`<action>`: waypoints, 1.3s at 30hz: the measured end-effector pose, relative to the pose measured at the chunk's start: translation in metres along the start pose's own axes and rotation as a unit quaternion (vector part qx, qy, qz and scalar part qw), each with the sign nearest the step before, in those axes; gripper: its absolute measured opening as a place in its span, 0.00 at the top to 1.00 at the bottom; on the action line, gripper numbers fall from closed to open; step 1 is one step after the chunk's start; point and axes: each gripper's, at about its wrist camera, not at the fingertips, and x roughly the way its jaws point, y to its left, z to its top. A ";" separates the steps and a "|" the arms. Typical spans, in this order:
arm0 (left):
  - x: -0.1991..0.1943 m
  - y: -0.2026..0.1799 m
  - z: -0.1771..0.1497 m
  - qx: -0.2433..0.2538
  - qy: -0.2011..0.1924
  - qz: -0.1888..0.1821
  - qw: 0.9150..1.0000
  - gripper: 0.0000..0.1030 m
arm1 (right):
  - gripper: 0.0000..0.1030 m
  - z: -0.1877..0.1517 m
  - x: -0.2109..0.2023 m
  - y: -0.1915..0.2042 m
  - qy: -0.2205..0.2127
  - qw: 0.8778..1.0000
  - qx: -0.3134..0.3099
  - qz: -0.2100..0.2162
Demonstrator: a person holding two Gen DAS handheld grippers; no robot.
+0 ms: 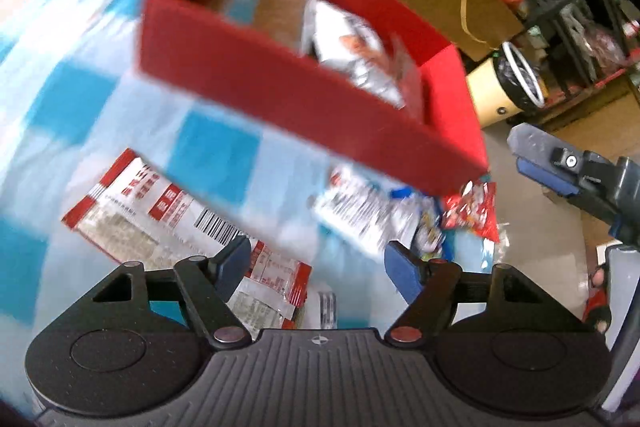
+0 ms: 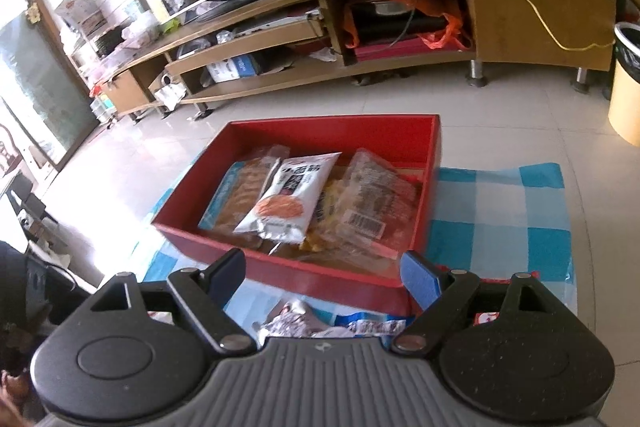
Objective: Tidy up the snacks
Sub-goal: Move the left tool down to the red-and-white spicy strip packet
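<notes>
A red box stands on a blue-and-white checked cloth on the tiled floor, holding a white snack packet between a blue-edged packet and a clear packet. Loose packets lie on the cloth near the box, among them a red-and-white packet. The left claw and right claw both stand wide, gripping nothing.

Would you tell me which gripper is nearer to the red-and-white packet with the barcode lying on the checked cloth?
Left. The left gripper hangs open just above the red-and-white packet; the right gripper faces the red box instead.
</notes>
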 end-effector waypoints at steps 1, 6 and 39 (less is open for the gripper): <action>-0.007 0.007 -0.005 -0.013 0.001 0.004 1.000 0.22 | 0.18 -0.002 -0.001 0.003 0.002 1.000 -0.003 0.003; -0.043 0.034 -0.021 -0.084 -0.031 0.049 0.995 0.17 | 0.18 -0.016 -0.001 0.023 0.023 0.999 -0.033 0.008; -0.016 0.017 -0.016 -0.163 0.012 0.227 0.960 0.43 | 0.18 -0.033 -0.029 0.035 0.032 0.997 -0.048 0.047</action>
